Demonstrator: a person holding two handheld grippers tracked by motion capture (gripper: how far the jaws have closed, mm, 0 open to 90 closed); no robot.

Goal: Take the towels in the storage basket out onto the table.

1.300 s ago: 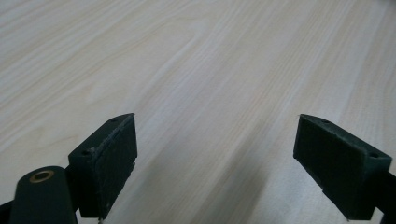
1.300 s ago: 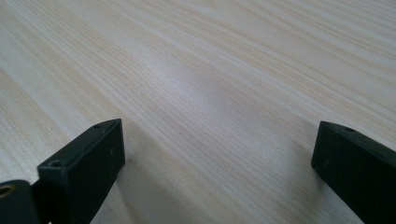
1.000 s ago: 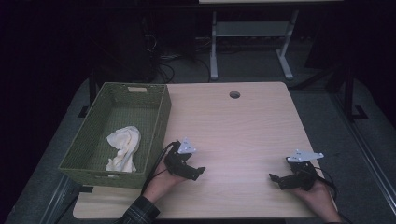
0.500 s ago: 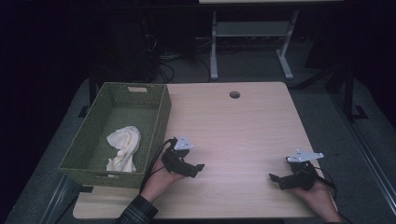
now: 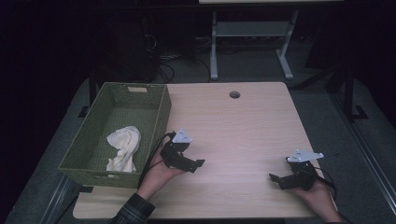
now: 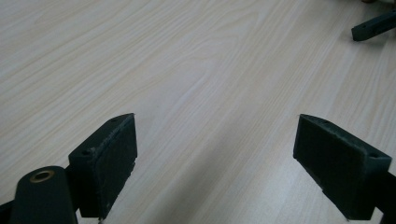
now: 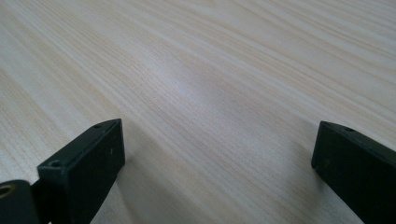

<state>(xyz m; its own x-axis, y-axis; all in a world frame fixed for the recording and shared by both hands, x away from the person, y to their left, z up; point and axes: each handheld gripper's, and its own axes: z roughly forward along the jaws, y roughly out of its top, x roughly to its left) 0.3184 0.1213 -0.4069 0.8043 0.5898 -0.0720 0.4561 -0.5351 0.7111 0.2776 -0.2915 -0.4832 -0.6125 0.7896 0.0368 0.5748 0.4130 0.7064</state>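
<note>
My left gripper [image 5: 194, 164] rests low over the wooden table [image 5: 243, 130], just right of a green woven basket [image 5: 161, 116]. Its jaws stand wide apart over bare wood in the left gripper view [image 6: 215, 140], with nothing between them. My right gripper [image 5: 279, 181] sits near the table's front right corner, pointing left. In the right gripper view [image 7: 219, 149] its jaws are also spread wide, with nothing held. A crumpled white cloth [image 5: 123, 147] lies inside the basket, toward its near end.
A round cable hole [image 5: 235, 94] marks the table's far edge. One jaw tip of the right gripper [image 6: 373, 25] shows at the top right of the left gripper view. A metal stand [image 5: 252, 42] is on the dark floor beyond the table.
My left gripper has shifted slightly away from the person. The right gripper, the basket and the cloth have stayed put.
</note>
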